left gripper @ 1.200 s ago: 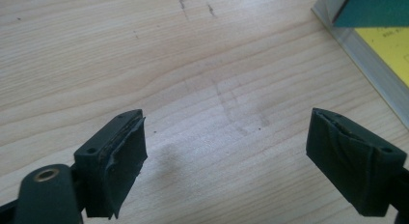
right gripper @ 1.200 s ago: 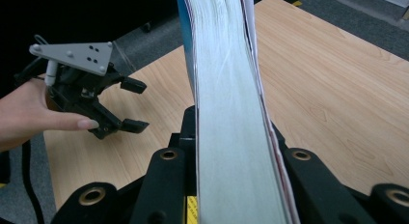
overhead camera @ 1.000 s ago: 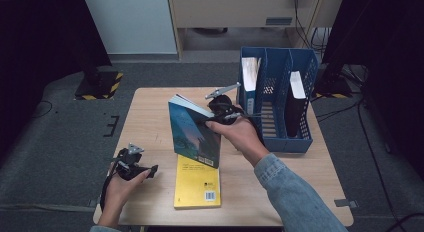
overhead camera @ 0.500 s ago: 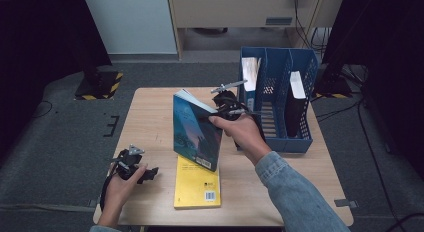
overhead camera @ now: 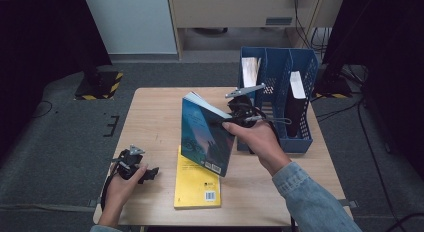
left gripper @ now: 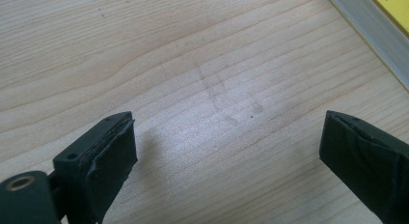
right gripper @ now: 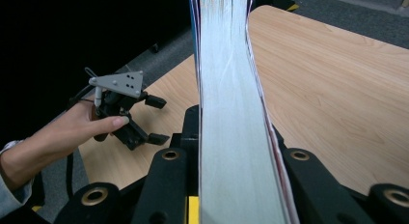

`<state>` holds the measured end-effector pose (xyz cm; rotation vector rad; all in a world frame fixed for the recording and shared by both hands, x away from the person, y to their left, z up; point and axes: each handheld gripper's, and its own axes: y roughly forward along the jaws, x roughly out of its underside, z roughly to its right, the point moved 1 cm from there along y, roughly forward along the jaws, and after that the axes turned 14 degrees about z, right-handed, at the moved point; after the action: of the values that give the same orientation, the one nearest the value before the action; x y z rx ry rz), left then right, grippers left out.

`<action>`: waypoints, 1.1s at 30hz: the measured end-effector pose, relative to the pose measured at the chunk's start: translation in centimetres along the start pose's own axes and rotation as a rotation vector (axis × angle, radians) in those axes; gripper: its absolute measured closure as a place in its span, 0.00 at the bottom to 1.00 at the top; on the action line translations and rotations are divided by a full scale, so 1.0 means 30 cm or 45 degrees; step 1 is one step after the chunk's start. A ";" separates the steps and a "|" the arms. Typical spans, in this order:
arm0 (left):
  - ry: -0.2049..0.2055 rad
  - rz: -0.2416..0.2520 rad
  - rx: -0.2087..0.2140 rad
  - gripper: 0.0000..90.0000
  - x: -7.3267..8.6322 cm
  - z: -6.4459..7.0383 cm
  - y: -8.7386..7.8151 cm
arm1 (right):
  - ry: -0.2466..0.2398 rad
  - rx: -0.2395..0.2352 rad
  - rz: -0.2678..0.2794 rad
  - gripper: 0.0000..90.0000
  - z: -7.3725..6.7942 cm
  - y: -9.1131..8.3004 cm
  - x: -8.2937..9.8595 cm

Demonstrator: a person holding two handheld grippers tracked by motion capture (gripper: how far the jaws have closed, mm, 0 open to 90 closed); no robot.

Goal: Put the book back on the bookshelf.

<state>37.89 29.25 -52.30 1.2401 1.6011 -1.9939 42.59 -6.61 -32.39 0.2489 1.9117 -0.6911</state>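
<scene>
At frame centre the right gripper [overhead camera: 227, 123] clamps the blue book [overhead camera: 206, 135] upright to suit the file box [overhead camera: 272, 142], while the left gripper [overhead camera: 145, 173] rests apart, idle.

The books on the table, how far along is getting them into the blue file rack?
Done: two books already stand in the blue rack. In hand: the right gripper is shut on the blue book, lifted and tilted beside the rack. Left: the yellow book lies flat on the table; the left gripper is open nearby.
</scene>
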 end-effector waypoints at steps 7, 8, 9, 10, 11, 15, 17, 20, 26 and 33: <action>0.002 -0.018 0.001 0.06 0.003 0.004 0.004 | 0.027 0.009 0.017 0.81 0.030 -0.064 0.035; 0.002 -0.019 0.000 0.06 0.004 0.004 0.005 | 0.027 0.013 0.019 0.81 0.035 -0.072 0.040; 0.002 -0.022 0.002 0.06 0.005 0.005 0.005 | 0.032 0.017 0.019 0.81 0.038 -0.079 0.045; 0.009 -0.025 0.003 0.06 0.007 0.004 0.005 | 0.032 0.021 0.021 0.81 0.042 -0.087 0.049; 0.006 -0.029 0.004 0.06 0.009 0.004 0.006 | 0.029 0.024 0.023 0.81 0.046 -0.095 0.053; 0.002 -0.045 0.012 0.08 0.013 0.003 0.010 | 0.039 0.040 0.033 0.81 0.059 -0.135 0.067; 0.008 -0.047 0.010 0.08 0.013 0.006 0.012 | 0.046 0.047 0.042 0.81 0.065 -0.159 0.076; 0.013 -0.047 0.005 0.06 0.014 0.010 0.015 | 0.059 0.064 0.049 0.81 0.073 -0.202 0.091; 0.021 -0.026 0.003 0.03 0.022 0.014 0.018 | 0.067 0.097 0.063 0.81 0.095 -0.275 0.119; 0.020 -0.002 0.008 0.02 0.029 0.013 0.016 | 0.098 0.136 0.070 0.81 0.119 -0.345 0.160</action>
<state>37.55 28.97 -53.27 1.2596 1.6051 -1.9966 38.42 -17.69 -34.07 0.3989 1.9360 -0.7568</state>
